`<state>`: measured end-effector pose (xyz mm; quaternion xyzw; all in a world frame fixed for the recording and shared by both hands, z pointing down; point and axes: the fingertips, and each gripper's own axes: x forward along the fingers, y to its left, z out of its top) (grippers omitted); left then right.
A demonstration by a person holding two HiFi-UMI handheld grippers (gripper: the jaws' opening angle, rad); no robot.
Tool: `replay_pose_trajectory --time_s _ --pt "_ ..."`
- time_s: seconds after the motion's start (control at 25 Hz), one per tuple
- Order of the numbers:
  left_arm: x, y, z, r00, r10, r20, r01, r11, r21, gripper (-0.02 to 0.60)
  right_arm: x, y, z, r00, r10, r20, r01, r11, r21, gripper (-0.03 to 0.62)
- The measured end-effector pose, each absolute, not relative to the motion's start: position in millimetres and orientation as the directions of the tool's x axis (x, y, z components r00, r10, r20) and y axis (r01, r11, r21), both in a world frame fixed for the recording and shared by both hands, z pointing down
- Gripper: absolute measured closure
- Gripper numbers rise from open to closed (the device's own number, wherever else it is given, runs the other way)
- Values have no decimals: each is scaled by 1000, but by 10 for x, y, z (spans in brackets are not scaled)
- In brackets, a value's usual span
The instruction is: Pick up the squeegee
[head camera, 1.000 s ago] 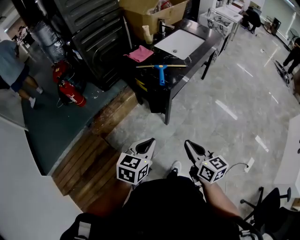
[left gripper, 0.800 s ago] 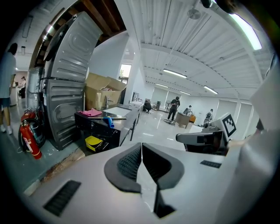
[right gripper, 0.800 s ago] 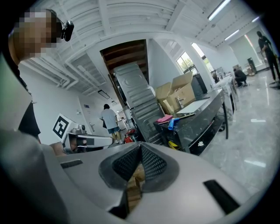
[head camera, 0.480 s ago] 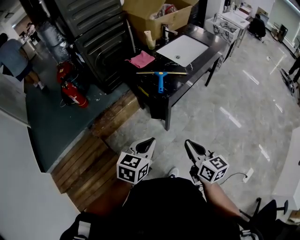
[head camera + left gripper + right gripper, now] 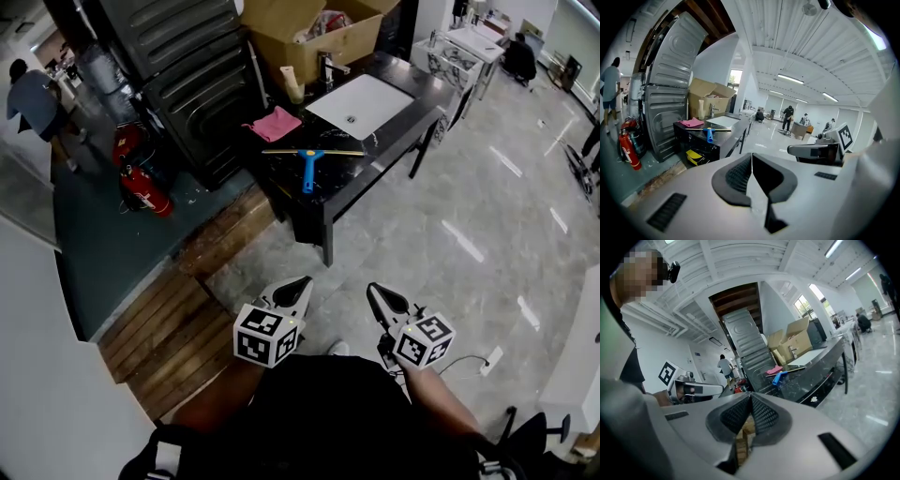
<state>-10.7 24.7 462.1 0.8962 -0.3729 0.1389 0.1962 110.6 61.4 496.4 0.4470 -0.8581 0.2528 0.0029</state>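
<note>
The approach is in hand: the blue-handled, thin-bladed squeegee lies on the far black stone counter, well apart from the left gripper and right gripper, both clenched empty. The gap must be closed and a gripper's jaws opened, probably around the handle.

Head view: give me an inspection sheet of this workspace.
Surface: black counter with a white sink.
Job's things: squeegee flat on the counter, blue handle toward the near edge, untouched.
Clutter: pink cloth beside the squeegee; cardboard box behind the sink.
Grippers: left gripper and right gripper shut, empty, well short of the counter.
Cables: white cable on the floor, right.
Surroundings: red fire extinguishers left of the counter; a person far left.
</note>
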Motion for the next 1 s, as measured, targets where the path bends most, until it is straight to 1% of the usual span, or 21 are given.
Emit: replay_pose_trajectory --time_s 0.24,0.68,1.0 --pt "128 219 4581 683 -617 391 -722 -652 233 563 1274 571 4938 -609 -762 220 -761 483 -433 585" --pt "56 200 4665 650 -636 416 -752 -619 228 563 1303 589 5046 -618 -754 224 -750 479 -457 585" --pt "116 79 4654 666 -626 406 -738 -633 234 563 1335 507 5011 -607 -761 229 -762 476 -438 585"
